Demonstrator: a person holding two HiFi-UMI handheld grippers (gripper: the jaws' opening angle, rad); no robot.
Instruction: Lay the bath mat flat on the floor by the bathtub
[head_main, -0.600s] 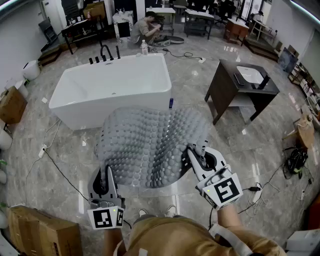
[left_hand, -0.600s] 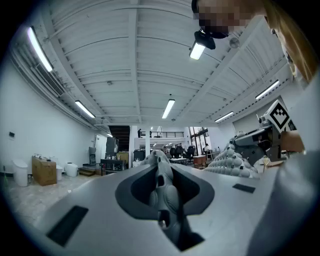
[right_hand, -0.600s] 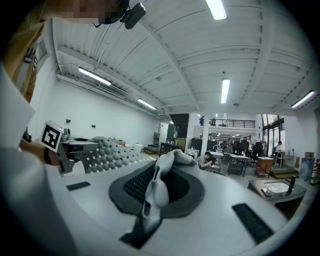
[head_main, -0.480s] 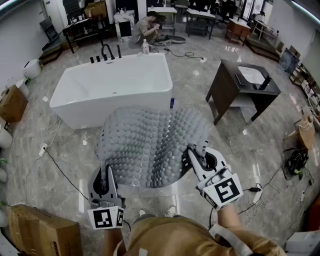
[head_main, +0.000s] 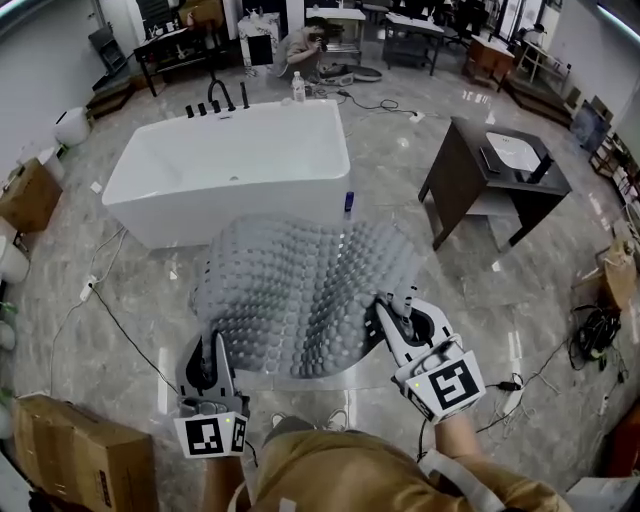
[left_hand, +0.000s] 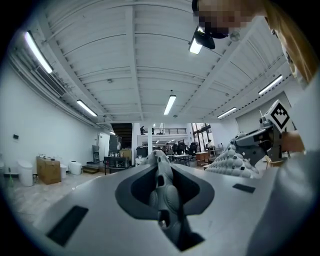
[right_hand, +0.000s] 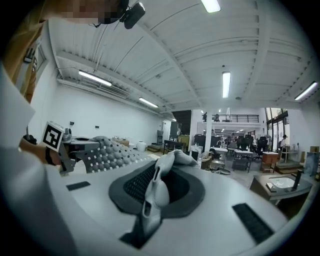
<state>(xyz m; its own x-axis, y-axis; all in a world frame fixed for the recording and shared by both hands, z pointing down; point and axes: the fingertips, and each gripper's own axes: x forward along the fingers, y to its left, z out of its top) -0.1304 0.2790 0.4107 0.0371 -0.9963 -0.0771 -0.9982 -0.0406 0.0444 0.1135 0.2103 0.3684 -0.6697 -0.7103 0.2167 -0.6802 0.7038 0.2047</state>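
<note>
The grey, bumpy bath mat (head_main: 300, 290) hangs spread out in the air between both grippers, sagging over the marble floor in front of the white bathtub (head_main: 235, 170). My left gripper (head_main: 211, 345) is shut on the mat's near left corner. My right gripper (head_main: 397, 308) is shut on its near right corner. In the left gripper view a fold of mat (left_hand: 161, 172) is pinched between the jaws, and the right gripper (left_hand: 257, 142) shows beyond. The right gripper view shows mat (right_hand: 159, 180) squeezed in its jaws and the left gripper (right_hand: 65, 147) off to the left.
A dark wooden vanity with a basin (head_main: 495, 175) stands right of the tub. A small blue bottle (head_main: 348, 203) sits at the tub's near right corner. Cables (head_main: 100, 300) trail over the floor at left, by a cardboard box (head_main: 65, 455). A person (head_main: 305, 45) crouches behind the tub.
The tub and vanity sit slightly lower in the head view. Both grippers and the mat keep the same hold and pose.
</note>
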